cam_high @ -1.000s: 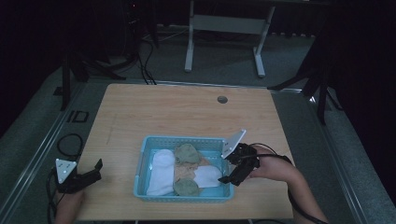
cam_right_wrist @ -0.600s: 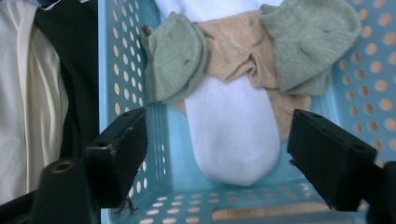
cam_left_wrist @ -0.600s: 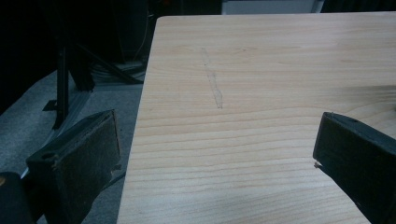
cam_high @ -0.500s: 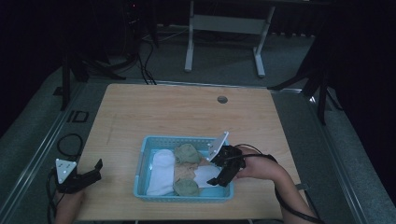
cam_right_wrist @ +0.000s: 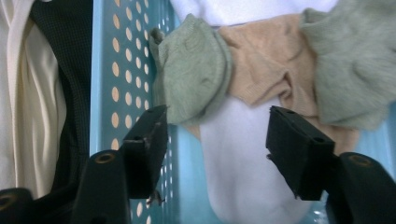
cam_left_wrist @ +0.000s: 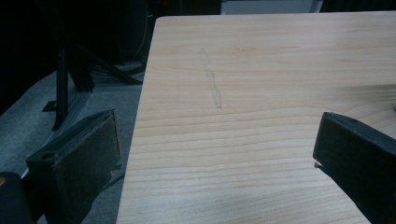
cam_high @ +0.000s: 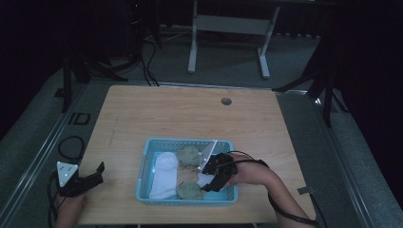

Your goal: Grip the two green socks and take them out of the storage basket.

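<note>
Right gripper (cam_high: 207,179) has moved left from the basket's right rim a second ago and now sits inside the blue basket (cam_high: 145,164), over the socks. Left gripper (cam_high: 90,178) unchanged, same spot at the table's near left edge.

Right gripper jaws spread wide, nothing between them yet. In the right gripper view (cam_right_wrist: 212,140) they straddle a white sock (cam_right_wrist: 238,172) lying on the basket floor, one jaw on each side of it; can't tell if the pads touch the fabric. Just past the jaw tips: a green sock (cam_right_wrist: 196,79) bunched against the perforated basket wall (cam_right_wrist: 119,70), a tan sock (cam_right_wrist: 261,70) next to it overlapping the white one, and a second green sock (cam_right_wrist: 355,70) at the far side. All of them touching each other in one heap.

High view: the heap fills the middle and right of the basket, with a bigger white sock (cam_high: 164,175) stretched along the left half, a green sock (cam_high: 190,154) at the far side and another green one (cam_high: 190,191) at the near side. Basket sits on the wooden table (cam_high: 190,114), near edge, centre.

Left gripper jaws also spread, empty. Left gripper view shows them (cam_left_wrist: 215,154) over bare table top at its left edge, well apart from the basket.
</note>
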`<state>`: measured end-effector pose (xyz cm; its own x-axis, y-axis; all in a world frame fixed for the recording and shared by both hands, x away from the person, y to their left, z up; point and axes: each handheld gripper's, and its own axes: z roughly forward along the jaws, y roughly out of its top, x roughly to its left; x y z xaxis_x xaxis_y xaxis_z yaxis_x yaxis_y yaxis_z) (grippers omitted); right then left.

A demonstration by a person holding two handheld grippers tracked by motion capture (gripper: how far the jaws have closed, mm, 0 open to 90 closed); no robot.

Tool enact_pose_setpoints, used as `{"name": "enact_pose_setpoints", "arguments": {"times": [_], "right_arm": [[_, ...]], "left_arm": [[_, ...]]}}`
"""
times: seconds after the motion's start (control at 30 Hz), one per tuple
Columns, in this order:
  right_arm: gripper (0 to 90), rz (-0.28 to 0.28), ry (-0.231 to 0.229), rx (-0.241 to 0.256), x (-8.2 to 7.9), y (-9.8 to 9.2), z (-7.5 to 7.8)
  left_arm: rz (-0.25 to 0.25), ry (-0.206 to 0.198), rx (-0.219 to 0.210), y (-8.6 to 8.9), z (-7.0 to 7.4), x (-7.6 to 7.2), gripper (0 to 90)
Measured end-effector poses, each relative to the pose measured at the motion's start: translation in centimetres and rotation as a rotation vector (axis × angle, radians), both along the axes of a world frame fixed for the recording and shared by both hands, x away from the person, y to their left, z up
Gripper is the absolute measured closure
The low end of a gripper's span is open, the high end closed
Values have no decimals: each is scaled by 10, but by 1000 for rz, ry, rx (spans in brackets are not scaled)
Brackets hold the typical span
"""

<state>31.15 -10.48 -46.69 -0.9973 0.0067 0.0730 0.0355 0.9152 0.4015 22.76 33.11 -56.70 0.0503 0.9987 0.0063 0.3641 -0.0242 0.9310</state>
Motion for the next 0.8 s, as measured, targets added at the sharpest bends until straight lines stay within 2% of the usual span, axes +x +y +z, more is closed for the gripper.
{"name": "enact_pose_setpoints", "arguments": {"times": [0.37, 0.47, 0.53, 0.8], "right_arm": [[445, 29, 34, -40, -2, 19, -16], [477, 34, 38, -56, -3, 23, -21], [536, 41, 46, -70, -3, 25, -24], [535, 34, 45, -94, -3, 29, -29]], "left_arm": [[-3, 2, 8, 0, 0, 0, 4], [-3, 2, 8, 0, 0, 0, 3], [-3, 2, 8, 0, 0, 0, 4], [-4, 3, 9, -1, 0, 0, 4]]}}
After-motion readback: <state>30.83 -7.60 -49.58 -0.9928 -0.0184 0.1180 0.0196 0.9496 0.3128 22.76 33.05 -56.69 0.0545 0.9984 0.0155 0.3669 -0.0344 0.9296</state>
